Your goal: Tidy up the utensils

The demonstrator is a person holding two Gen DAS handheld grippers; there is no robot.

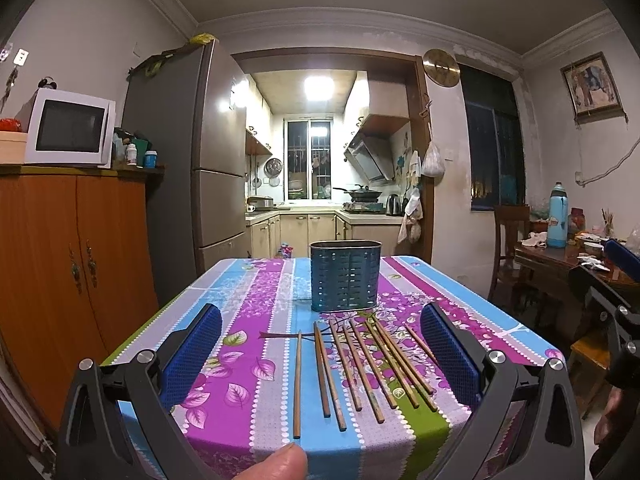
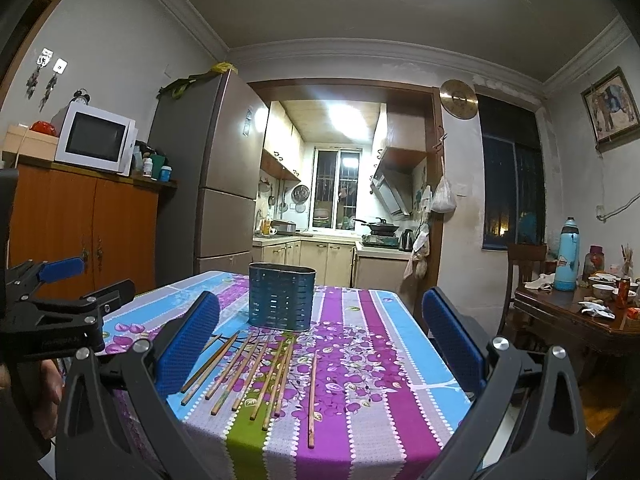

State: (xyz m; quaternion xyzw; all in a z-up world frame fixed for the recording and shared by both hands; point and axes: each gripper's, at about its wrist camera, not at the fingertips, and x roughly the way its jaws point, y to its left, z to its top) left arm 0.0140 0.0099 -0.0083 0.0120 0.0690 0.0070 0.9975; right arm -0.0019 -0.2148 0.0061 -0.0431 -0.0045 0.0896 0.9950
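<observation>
Nine chopsticks (image 1: 362, 364) lie loose on the table (image 1: 240, 360), fanned side by side, one (image 2: 311, 400) a little apart from the rest. One blue holder (image 1: 345, 276) stands upright at 12 o'clock from them. Left gripper (image 1: 320, 352) and right gripper (image 2: 320, 344) both hover spread wide, grasping nothing.

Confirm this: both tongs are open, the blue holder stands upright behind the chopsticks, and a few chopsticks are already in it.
Wrong on one point: no chopsticks show in the holder; all lie on the cloth, per both wrist views. Left tongs and right tongs are open, holder upright behind.
</observation>
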